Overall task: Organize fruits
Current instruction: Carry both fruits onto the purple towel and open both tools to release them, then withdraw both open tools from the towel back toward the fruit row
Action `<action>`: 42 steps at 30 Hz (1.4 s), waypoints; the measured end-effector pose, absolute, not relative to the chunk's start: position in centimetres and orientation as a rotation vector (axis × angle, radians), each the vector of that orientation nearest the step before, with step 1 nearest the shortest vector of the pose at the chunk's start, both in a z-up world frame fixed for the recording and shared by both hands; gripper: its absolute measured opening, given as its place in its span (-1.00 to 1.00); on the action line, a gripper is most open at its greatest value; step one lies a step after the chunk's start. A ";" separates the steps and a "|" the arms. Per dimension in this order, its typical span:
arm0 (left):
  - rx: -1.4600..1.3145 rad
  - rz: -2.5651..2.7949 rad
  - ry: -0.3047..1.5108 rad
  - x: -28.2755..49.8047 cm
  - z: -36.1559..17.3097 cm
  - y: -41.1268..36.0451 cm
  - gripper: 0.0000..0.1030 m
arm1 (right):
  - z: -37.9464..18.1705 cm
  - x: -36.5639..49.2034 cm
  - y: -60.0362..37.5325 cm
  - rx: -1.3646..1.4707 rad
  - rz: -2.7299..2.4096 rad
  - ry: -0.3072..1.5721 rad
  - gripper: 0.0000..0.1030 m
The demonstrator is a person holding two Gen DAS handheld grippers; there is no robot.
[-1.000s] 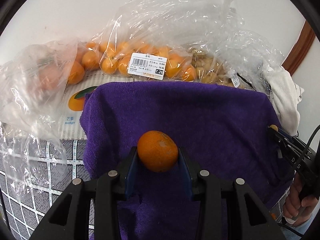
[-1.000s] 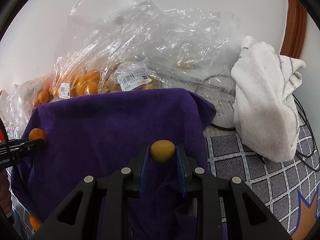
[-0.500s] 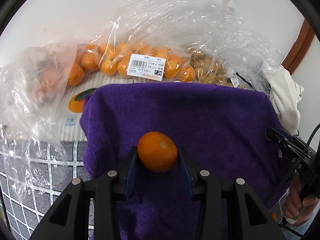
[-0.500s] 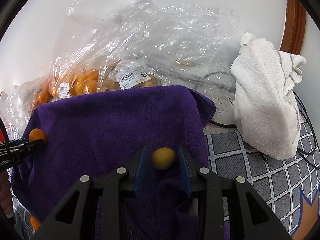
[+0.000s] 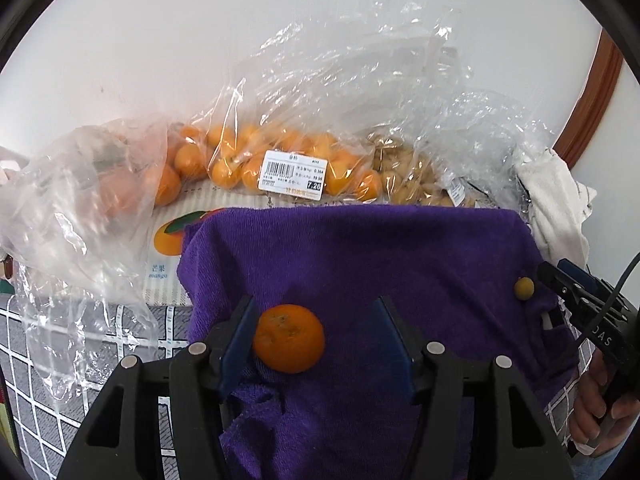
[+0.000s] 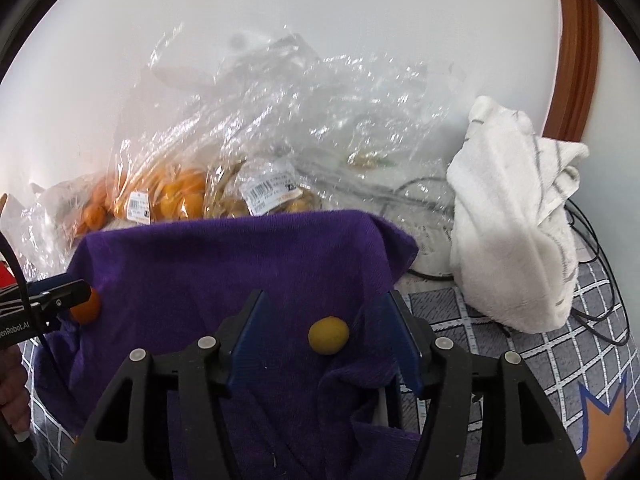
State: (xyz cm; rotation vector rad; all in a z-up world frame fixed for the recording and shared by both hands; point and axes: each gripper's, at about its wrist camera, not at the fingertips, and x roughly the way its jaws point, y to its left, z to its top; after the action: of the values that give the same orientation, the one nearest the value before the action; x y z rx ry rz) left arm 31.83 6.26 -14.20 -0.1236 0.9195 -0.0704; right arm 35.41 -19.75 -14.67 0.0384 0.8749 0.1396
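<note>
Background from my feeds: plain white wall (image 5: 200, 60) fills the upper half of both views, evenly lit, no hard shadows. Curved brown wooden trim (image 6: 576, 52) runs up the right edge against the wall. Worktop is covered by a grey cloth with a white grid pattern (image 6: 560, 340); an orange star shape with a blue outline (image 6: 604, 420) is printed on it at lower right. Black cables (image 6: 592, 240) trail across the cloth near the wall.

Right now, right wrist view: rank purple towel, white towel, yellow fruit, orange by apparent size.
1. purple towel
2. white towel
3. yellow fruit and orange: unsure; the orange is half hidden by the left tool and sits farther off.
</note>
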 end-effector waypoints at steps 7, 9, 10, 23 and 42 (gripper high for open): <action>-0.132 -0.051 0.883 31.2 -13.1 6.4 0.12 | -13.1 33.7 -21.2 0.056 0.098 0.866 0.15; -0.138 -0.055 0.876 31.0 -12.7 6.4 0.12 | -12.8 32.7 -21.9 0.061 0.064 0.888 0.15; -0.140 -0.058 0.868 30.9 -12.4 6.4 0.12 | -12.7 32.1 -22.3 0.066 0.059 0.896 0.15; -0.121 -0.102 0.810 29.3 -10.3 4.6 0.12 | -12.1 25.1 -27.1 0.119 0.016 0.957 0.15; -0.086 -0.164 0.757 26.7 -6.9 2.7 0.12 | -13.3 20.4 -25.8 0.106 0.076 0.992 0.04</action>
State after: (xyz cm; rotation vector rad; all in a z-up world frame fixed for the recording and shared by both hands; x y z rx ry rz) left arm 26.69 2.67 -6.93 -0.0861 0.7566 -0.1644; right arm 20.40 -25.76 -13.33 0.1064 0.9921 0.0764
